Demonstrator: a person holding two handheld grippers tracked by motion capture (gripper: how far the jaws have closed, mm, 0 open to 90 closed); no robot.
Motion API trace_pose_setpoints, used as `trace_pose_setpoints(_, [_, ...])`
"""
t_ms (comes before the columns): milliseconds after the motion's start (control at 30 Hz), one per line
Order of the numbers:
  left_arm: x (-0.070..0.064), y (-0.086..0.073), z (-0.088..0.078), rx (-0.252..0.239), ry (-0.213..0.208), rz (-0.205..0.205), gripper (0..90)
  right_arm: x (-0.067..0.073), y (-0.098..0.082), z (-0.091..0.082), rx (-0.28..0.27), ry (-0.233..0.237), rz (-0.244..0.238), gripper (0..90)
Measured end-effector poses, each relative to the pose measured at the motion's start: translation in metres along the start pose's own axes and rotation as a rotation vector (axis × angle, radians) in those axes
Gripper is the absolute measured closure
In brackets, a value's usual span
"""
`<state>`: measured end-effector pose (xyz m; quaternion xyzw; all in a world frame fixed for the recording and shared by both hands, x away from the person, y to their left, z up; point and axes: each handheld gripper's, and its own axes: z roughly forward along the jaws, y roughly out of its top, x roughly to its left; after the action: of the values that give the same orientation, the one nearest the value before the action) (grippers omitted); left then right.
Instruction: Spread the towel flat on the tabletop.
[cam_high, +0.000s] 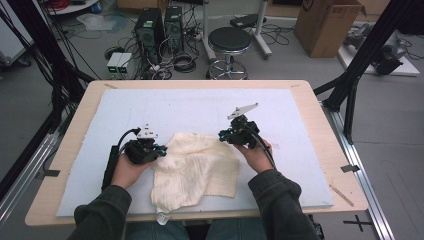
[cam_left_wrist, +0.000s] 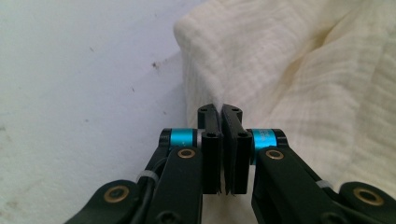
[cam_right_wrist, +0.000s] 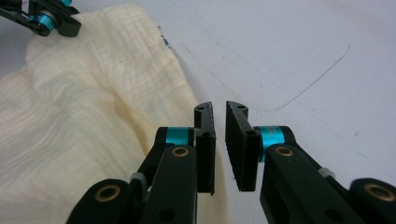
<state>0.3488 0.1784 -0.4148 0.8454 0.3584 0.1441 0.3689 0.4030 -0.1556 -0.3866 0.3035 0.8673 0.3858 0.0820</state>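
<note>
cloth (cam_high: 196, 170) – crumpled on the surface (cam_high: 200, 107), near edge | left gripper (cam_left_wrist: 220, 112) – clamped on cloth's left edge | right gripper (cam_right_wrist: 219, 109) – jaws narrowly parted, nothing between, beside cloth's right edge

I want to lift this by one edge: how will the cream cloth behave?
The cream cloth lies rumpled in soft folds, so it will likely droop and hang limp. Its thin crinkled weave suggests it is light. Pushed, it would probably bunch rather than slide.
</note>
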Motion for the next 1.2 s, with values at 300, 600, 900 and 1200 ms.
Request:
trace_pose_setpoints(300, [0.007,-0.009,0.004,0.052,-0.010,-0.038,72.8,-0.013,-0.036,0.009,0.070,0.065,0.077,61.9])
trace_pose_setpoints(600, [0.003,-0.012,0.007,0.071,-0.039,-0.018,85.5,-0.013,-0.050,0.013,0.111,0.083,0.049,85.1])
trace_pose_setpoints(900, [-0.012,-0.006,0.009,0.036,-0.148,0.004,81.5,-0.029,-0.026,-0.009,-0.011,-0.113,0.095,75.1])
trace_pose_setpoints(1200, [-0.002,-0.003,0.001,-0.058,-0.171,-0.061,64.6,-0.024,-0.046,-0.005,0.008,-0.057,0.099,66.7])
